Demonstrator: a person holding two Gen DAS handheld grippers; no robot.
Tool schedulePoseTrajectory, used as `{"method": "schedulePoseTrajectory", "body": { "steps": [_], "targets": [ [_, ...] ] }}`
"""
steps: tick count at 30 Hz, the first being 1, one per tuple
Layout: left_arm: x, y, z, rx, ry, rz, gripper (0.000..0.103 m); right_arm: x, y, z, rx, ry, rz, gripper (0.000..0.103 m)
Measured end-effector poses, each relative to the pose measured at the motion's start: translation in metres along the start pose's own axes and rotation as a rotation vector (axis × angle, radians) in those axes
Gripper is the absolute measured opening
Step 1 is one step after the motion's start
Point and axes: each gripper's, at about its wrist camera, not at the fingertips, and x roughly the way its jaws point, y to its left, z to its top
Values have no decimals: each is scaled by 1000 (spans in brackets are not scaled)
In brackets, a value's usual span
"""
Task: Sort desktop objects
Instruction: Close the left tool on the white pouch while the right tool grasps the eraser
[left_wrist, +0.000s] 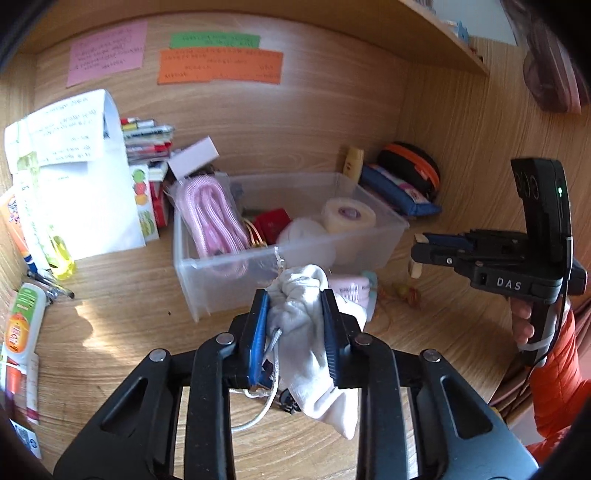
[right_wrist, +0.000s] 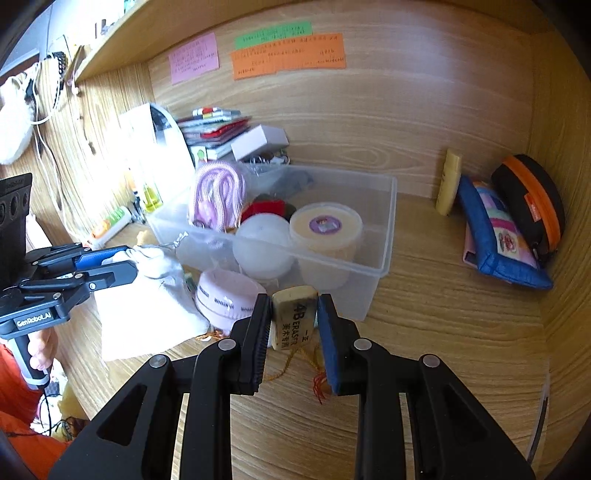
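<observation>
Left gripper (left_wrist: 295, 314) has the crumpled white cloth drawstring pouch (left_wrist: 306, 332) pinched btwn its jaws, held up just short of the front wall of the clear plastic storage bin (left_wrist: 221, 273), which sits toward the back of the wooden worktop (left_wrist: 110, 332). Pouch's tail and a whitish cord hang below the jaws, so lift enough to clear the rim before moving in, else the tail will likely snag the wall.

Right gripper (right_wrist: 293, 321) is clamped on the worn beige 4B eraser (right_wrist: 293, 317), hovering near the bin's front right corner. Grip looks square across the eraser's sides, good.

Inside the bin: pink braided cord bundle (left_wrist: 214, 218) at left, red box (left_wrist: 271, 221) mid, two round white tubs (left_wrist: 347, 214) to the right. Free floor seems to be along the back, so aim there. A pink round case (right_wrist: 229, 299) lies on the worktop touching the bin's front wall, right under both paths. Suggest one gripper goes at a time, w/ the other holding back, since they're close together.
</observation>
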Motion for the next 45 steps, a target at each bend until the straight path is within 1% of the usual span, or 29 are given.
{"method": "schedulePoseTrajectory", "body": {
  "steps": [4, 8, 11, 14, 17, 20, 24, 27, 28, 29, 30, 31, 33, 37, 40, 41, 43, 44, 45],
  "targets": [
    [-9, 5, 10, -16, -38, 11, 27, -5, 1, 7, 1, -25, 8, 23],
    [-17, 12, 22, -40, -75, -1, 27, -10, 3, 14, 0, -56, 14, 23],
    [-21, 14, 28, -44, -99, 4, 27, -12, 5, 19, -3, -76, 17, 23],
    [-21, 16, 34, -48, -114, 11, 27, -10, 6, 21, -14, -72, 13, 23],
    [-21, 20, 37, -62, -122, 3, 27, -4, 2, 16, -8, -41, 6, 23],
    [-21, 26, 38, -79, -128, -6, 27, 6, -5, 4, -4, 14, -14, 23],
    [-17, 33, 40, -107, -127, -6, 27, 28, -18, -11, 6, 110, -64, 28],
    [-15, 38, 42, -125, -133, -6, 27, 40, -27, -20, 18, 161, -72, 29],
    [-15, 40, 43, -128, -135, -6, 27, 41, -29, -22, 21, 171, -71, 32],
    [-15, 42, 45, -136, -141, -7, 24, 43, -31, -24, 22, 178, -71, 38],
    [-15, 43, 47, -140, -142, -12, 21, 44, -31, -26, 20, 181, -74, 41],
    [-15, 45, 49, -145, -145, -16, 20, 44, -31, -27, 14, 180, -82, 47],
    [-15, 48, 53, -149, -159, -19, 6, 45, -30, -28, -1, 180, -96, 49],
    [-12, 52, 57, -161, -153, -22, 6, 54, -27, -28, -25, 207, -97, 49],
    [-5, 52, 53, -144, -109, -13, 6, 60, -24, -28, -45, 225, -93, 49],
    [-2, 52, 49, -129, -89, 6, 7, 62, -22, -30, -55, 231, -96, 49],
    [3, 54, 42, -116, -48, 43, 17, 61, -20, -31, -64, 224, -97, 49],
    [4, 58, 37, -122, -30, 51, 28, 61, -21, -31, -64, 223, -95, 49],
    [5, 61, 33, -134, -17, 49, 42, 60, -21, -31, -60, 222, -92, 49]
  ]
}}
